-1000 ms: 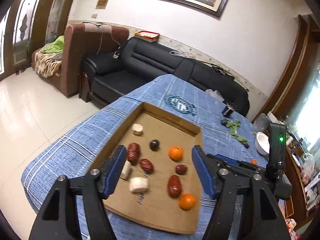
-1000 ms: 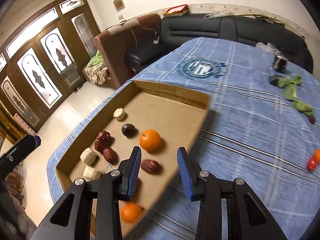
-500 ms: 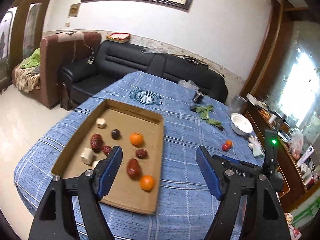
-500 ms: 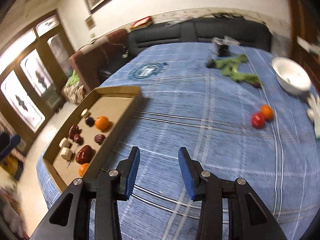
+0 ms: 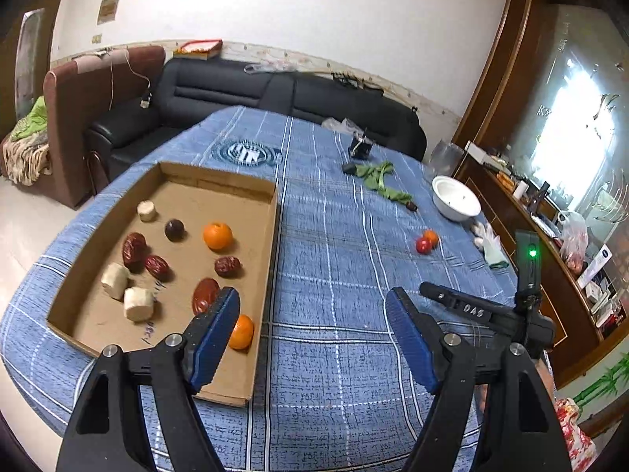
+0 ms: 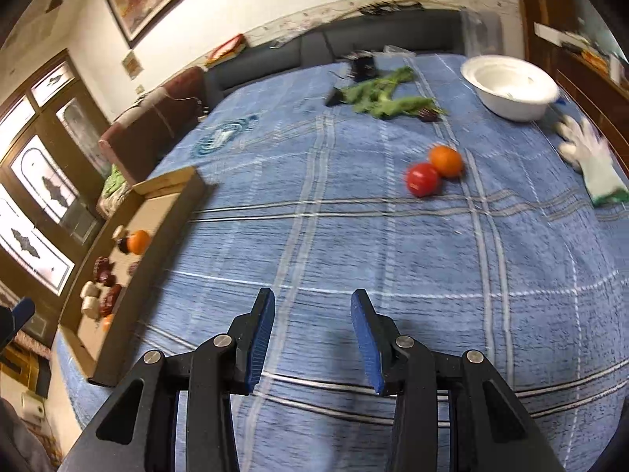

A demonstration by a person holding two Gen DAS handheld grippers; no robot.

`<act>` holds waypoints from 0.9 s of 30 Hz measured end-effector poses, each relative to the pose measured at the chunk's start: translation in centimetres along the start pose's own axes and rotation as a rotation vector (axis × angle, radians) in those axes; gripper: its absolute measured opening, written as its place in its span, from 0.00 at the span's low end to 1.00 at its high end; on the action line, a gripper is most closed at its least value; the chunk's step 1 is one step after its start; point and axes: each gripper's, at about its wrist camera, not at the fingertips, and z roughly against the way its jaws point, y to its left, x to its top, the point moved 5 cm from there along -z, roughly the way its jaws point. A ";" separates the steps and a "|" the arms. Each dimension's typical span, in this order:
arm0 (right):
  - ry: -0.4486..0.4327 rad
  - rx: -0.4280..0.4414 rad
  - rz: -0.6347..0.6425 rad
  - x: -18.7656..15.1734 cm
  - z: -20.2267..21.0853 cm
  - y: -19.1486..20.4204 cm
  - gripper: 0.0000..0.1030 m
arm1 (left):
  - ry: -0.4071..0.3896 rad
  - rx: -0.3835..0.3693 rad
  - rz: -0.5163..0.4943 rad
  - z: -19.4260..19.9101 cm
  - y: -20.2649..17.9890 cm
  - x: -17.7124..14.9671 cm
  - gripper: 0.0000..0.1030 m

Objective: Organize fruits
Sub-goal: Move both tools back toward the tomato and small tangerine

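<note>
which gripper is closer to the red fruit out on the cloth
Right, probably. The right gripper points across bare cloth toward the red fruit; the left gripper hangs by the box, further off.

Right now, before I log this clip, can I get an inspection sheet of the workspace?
Surface: table under a blue plaid cloth.
Job's things: cardboard tray holds two oranges, dates and pale chunks; a red fruit and an orange lie touching on the cloth.
Clutter: white bowl, leafy greens, white glove, small dark object.
Grippers: left gripper and right gripper, jaws open, both empty.
Cables: a cord hangs over the brown armchair.
Surroundings: black sofa, framed picture, wooden cabinets.
</note>
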 end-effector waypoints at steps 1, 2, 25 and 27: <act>0.005 -0.009 -0.013 0.0 -0.2 -0.8 0.43 | 0.010 0.001 0.003 -0.5 0.1 -0.1 0.74; 0.008 -0.017 -0.025 0.0 -0.3 -1.5 0.43 | 0.016 0.001 0.006 -0.9 0.1 -0.2 0.74; -0.062 -0.163 -0.194 9.8 -3.4 -11.6 0.42 | 0.190 -0.063 -0.003 -8.7 -1.5 -2.4 0.74; -0.047 -0.188 -0.175 10.7 -4.9 -11.1 0.42 | 0.190 -0.055 0.003 -8.8 -1.3 -2.3 0.74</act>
